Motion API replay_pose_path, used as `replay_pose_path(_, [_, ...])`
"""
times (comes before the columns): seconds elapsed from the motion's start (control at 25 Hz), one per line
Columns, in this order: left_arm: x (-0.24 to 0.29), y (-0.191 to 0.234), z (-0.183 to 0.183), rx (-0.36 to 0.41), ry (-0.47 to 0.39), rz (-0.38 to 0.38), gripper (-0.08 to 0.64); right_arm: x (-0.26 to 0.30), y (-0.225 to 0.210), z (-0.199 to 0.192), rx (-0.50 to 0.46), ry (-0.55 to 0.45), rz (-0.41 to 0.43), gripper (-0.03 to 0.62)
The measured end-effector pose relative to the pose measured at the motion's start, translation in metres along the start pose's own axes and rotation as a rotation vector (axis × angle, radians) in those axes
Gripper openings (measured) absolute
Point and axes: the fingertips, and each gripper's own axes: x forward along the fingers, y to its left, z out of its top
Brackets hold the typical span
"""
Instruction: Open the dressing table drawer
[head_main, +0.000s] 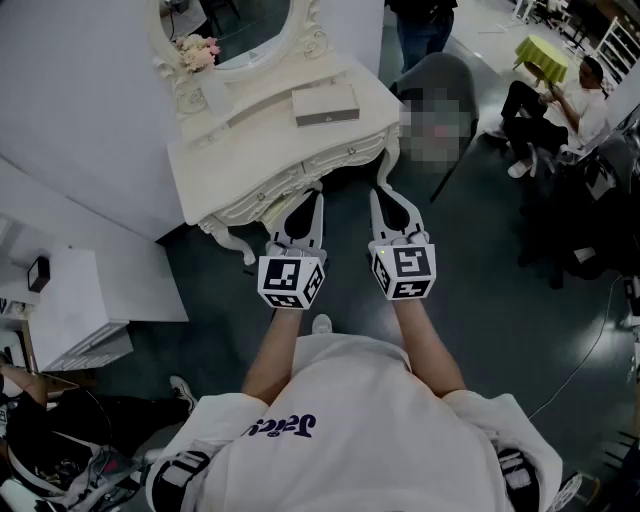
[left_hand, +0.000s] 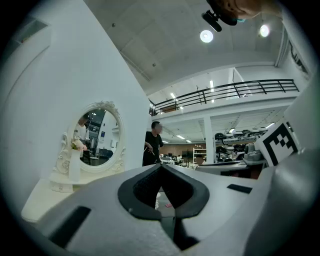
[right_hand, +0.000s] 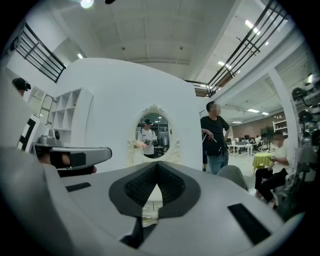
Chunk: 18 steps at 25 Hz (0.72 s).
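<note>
Table drawer (head_main: 322, 168) before right tool (head_main: 380, 191).

Dressing table (head_main: 240, 150), cream-white, carved scalloped apron and curved legs, standing upright; drawer (head_main: 345, 155) in apron front, shut flush.

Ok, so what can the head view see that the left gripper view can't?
Only the head view: the flat box on the dressing table, the drawer fronts under its top, the grey chair and the person's white shirt. Only the left gripper view: the ceiling lights and the balcony railing. Both: the oval mirror, the flowers beside it, a standing person in dark clothes, and the left gripper, fingers closed with nothing between them.
</note>
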Motion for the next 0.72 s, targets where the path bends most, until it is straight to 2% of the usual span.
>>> replay_pose_path(0.48, [0.004, 0.068, -0.016, -0.048, 0.023, -0.06, 0.014, 0.068, 0.06, -0.012, 0.025, 0.028, -0.016, 0.009])
replay_pose_path(0.72, [0.027, 0.096, -0.023, -0.082, 0.025, -0.039, 0.014, 0.101, 0.058, -0.02, 0.044, 0.039, -0.002, 0.009])
